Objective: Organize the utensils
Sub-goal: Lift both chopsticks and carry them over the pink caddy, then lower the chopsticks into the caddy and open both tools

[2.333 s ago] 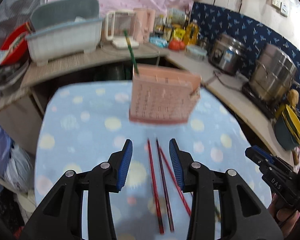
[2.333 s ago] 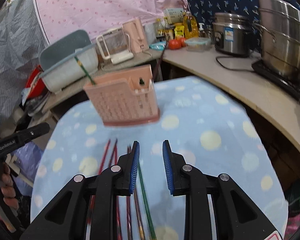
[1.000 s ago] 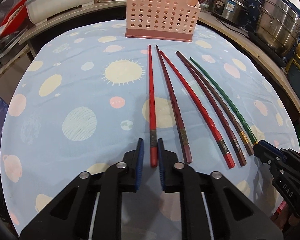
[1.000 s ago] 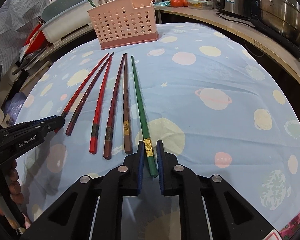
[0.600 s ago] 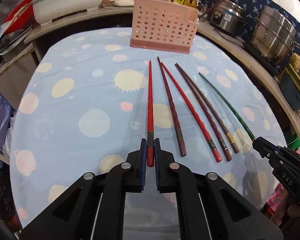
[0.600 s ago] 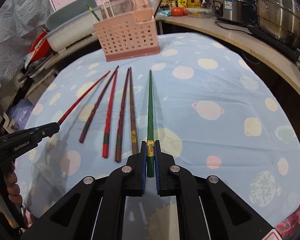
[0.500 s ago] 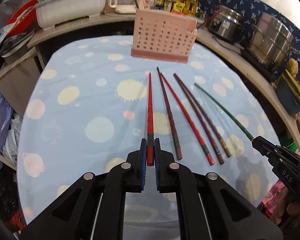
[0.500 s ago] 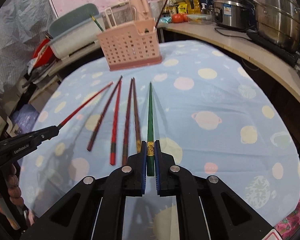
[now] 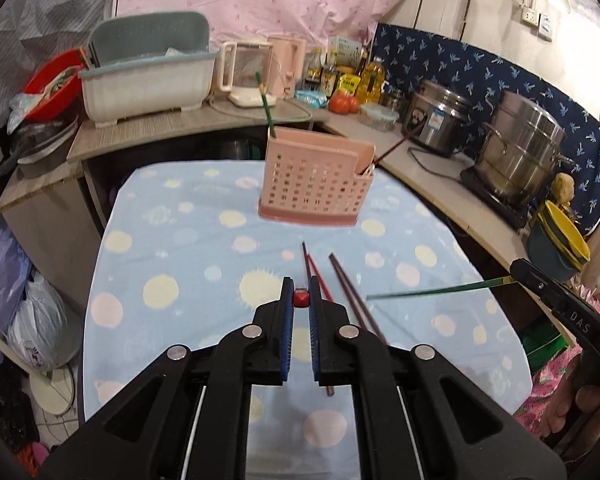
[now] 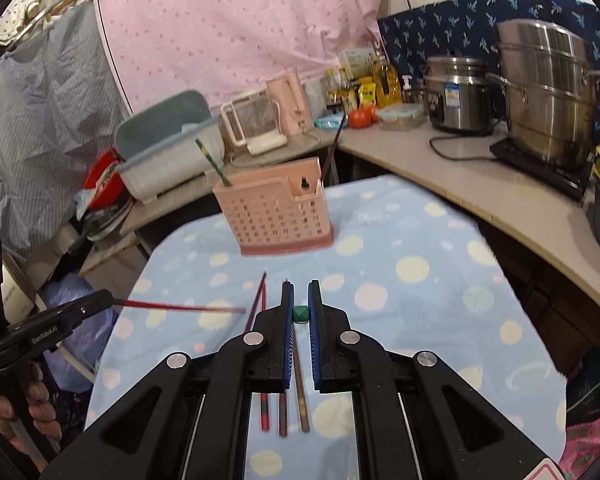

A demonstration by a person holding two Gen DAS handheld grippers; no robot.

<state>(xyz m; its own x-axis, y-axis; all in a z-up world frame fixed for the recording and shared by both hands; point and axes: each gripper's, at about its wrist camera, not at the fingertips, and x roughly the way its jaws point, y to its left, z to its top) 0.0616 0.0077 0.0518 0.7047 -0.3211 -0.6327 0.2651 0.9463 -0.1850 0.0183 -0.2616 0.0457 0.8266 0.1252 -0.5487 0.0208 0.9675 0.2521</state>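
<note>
My left gripper (image 9: 301,300) is shut on a red chopstick (image 9: 301,300), seen end-on in its own view and as a long red stick (image 10: 180,306) in the right wrist view. My right gripper (image 10: 300,314) is shut on a green chopstick (image 10: 300,314), which shows level in the left wrist view (image 9: 432,290). Both are held above the table. A pink perforated utensil holder (image 9: 314,178) stands at the far end of the spotted blue tablecloth (image 9: 172,264), with a green stick (image 9: 265,104) and a dark stick (image 9: 396,144) in it. Three chopsticks (image 10: 284,404) lie on the cloth.
A counter (image 9: 188,120) behind the table carries a dish rack (image 9: 148,80), a pink kettle (image 9: 288,64), bottles, tomatoes (image 9: 342,102), a rice cooker (image 9: 440,116) and a steel pot (image 9: 524,152). Bowls (image 9: 556,236) sit at the right. Plastic bags (image 9: 16,292) lie on the floor left.
Both grippers have lifted their chopsticks off the cloth and risen well above the table. The chopsticks now point forward, level, and three remain lying on the cloth.
</note>
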